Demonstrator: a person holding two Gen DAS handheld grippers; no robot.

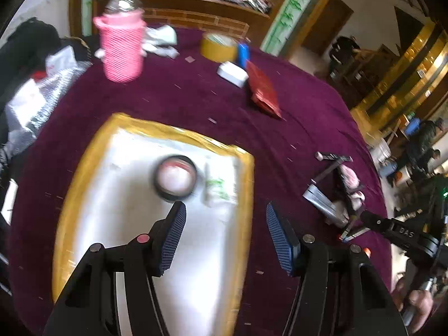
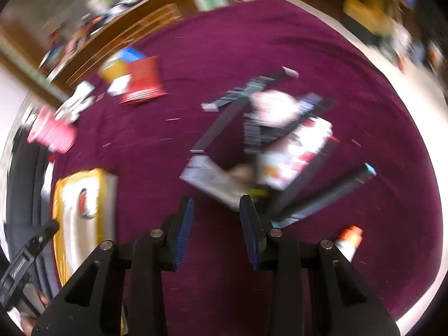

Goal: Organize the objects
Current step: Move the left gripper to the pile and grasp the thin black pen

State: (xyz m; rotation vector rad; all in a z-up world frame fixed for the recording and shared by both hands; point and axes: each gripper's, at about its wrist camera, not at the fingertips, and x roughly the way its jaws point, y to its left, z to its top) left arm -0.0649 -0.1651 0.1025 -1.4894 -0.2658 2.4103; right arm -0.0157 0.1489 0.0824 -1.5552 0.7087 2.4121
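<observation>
A white tray with a yellow taped rim (image 1: 246, 184) lies on the purple tablecloth. In it sit a black tape roll (image 1: 175, 177) and a white packet with green print (image 1: 219, 190). My left gripper (image 1: 225, 224) hovers open and empty over the tray's near right part. My right gripper (image 2: 215, 215) is open and empty above the cloth, just short of a blurred pile (image 2: 268, 137) of a dark metal frame, pink-white packets and a silvery pack. The tray also shows in the right wrist view (image 2: 64, 196) at the left.
A pink woven basket (image 1: 121, 47) holding a bottle stands at the back left. A yellow tape roll (image 1: 218, 46), blue item (image 1: 243, 53), white box (image 1: 232, 74) and red booklet (image 1: 263, 89) lie at the back. An orange-capped tube (image 2: 348, 242) lies by my right gripper.
</observation>
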